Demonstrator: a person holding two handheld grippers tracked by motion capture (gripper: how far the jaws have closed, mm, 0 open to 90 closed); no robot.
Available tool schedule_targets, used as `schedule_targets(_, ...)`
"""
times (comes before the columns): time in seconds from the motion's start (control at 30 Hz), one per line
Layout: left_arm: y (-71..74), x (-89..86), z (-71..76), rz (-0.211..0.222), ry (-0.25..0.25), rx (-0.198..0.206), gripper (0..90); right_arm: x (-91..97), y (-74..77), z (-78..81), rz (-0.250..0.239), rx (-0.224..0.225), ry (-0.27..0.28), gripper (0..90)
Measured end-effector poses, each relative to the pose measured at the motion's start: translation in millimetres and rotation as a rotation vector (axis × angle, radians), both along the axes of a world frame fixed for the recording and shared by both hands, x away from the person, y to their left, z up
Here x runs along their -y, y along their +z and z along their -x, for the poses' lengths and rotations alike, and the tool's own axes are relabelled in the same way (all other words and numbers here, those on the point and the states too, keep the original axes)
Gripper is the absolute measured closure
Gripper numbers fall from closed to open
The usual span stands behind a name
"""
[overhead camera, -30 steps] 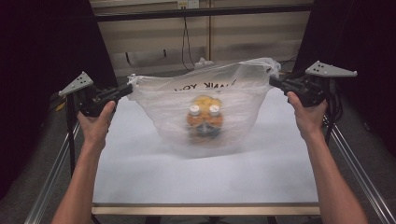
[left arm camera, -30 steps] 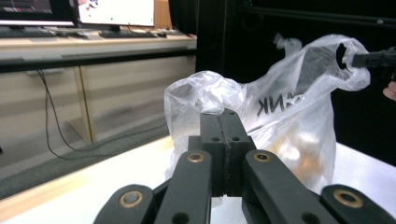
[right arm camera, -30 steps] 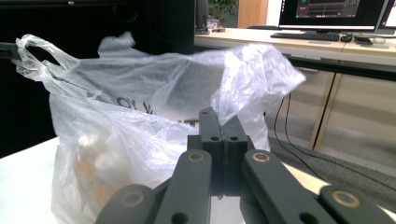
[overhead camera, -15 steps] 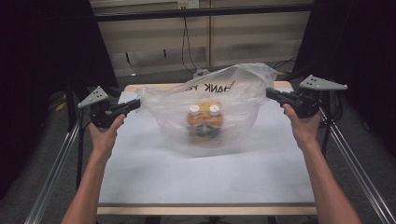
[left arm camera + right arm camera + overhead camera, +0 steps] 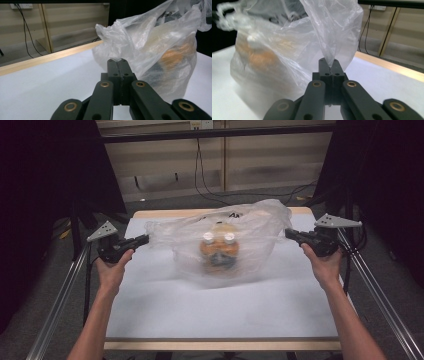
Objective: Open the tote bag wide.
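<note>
Both forearms reach forward, spread wide; left gripper [image 5: 144,239] and right gripper [image 5: 289,233] point inward, jaws clamped tight.

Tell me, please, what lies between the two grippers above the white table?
The clear plastic bag hangs stretched between the left gripper and right gripper, each shut on an edge; orange bottles sit inside. The high view shows this.

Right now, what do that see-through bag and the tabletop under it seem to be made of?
The bag looks like thin, glossy plastic film: translucent, crinkled, with orange contents showing through. The tabletop looks like a matte white sheet, perhaps laminate or paper, with a pale wood-like edge.
</note>
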State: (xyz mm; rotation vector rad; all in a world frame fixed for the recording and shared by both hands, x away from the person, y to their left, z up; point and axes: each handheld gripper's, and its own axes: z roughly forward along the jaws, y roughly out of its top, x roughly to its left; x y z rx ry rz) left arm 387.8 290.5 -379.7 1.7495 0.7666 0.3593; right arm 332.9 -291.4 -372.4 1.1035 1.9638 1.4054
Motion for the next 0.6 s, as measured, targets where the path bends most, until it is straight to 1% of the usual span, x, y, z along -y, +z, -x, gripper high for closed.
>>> schedule_targets(0.03,0.0,-1.5,3.9,-0.008,0.006,0.003,90.0,1.6,-2.1,3.1,-0.001,-0.005,0.009,90.0)
schedule_targets(0.07,-0.8,-2.8,6.3,0.006,-0.014,0.009,90.0,3.1,-4.5,6.4,-0.004,-0.011,0.010,90.0)
schedule_targets(0.1,-0.8,-2.7,9.1,0.004,-0.015,0.008,90.0,4.3,-7.2,9.7,-0.006,-0.020,0.015,90.0)
schedule_targets(0.13,-1.8,-2.8,12.5,-0.010,-0.004,0.009,90.0,4.2,-9.5,11.6,-0.002,-0.027,0.014,90.0)
schedule_targets(0.17,-4.2,-3.2,13.5,0.003,-0.021,0.002,90.0,3.7,-13.8,14.4,0.013,-0.040,0.016,90.0)
schedule_targets(0.2,-7.4,-3.7,14.3,0.008,-0.023,-0.003,90.0,3.4,-17.5,16.2,0.023,-0.048,0.024,90.0)
schedule_targets(0.23,-10.2,-4.4,13.8,-0.002,-0.019,-0.007,90.0,2.9,-21.1,17.8,0.035,-0.057,0.025,90.0)
schedule_targets(0.3,-22.4,-3.3,9.7,-0.028,-0.015,-0.045,90.0,2.6,-28.8,18.4,0.051,-0.077,0.026,90.0)
schedule_targets(0.33,-28.5,-1.8,7.5,-0.039,-0.009,-0.065,90.0,2.8,-33.2,17.2,0.050,-0.089,0.028,90.0)
schedule_targets(0.37,-34.5,-1.0,4.8,-0.055,-0.004,-0.079,90.0,2.7,-37.6,15.6,0.054,-0.104,0.023,90.0)
schedule_targets(0.4,-38.8,0.0,2.9,-0.058,-0.009,-0.091,90.0,2.6,-42.3,13.6,0.055,-0.116,0.018,90.0)
schedule_targets(0.43,-44.7,1.4,0.0,-0.070,-0.004,-0.107,90.0,2.4,-45.6,11.7,0.056,-0.125,0.019,90.0)
schedule_targets(0.47,-48.3,2.2,-1.9,-0.076,0.001,-0.119,90.0,1.4,-49.7,9.1,0.067,-0.141,0.015,90.0)
schedule_targets(0.5,-51.3,3.2,-3.7,-0.089,0.006,-0.129,90.0,1.1,-52.6,6.9,0.073,-0.147,0.015,90.0)
schedule_targets(0.57,-58.3,5.1,-6.5,-0.097,-0.002,-0.148,90.0,0.4,-57.7,2.9,0.088,-0.164,0.007,90.0)
schedule_targets(0.6,-62.4,7.1,-6.9,-0.109,-0.001,-0.159,90.0,0.2,-61.1,1.0,0.104,-0.173,0.000,90.0)
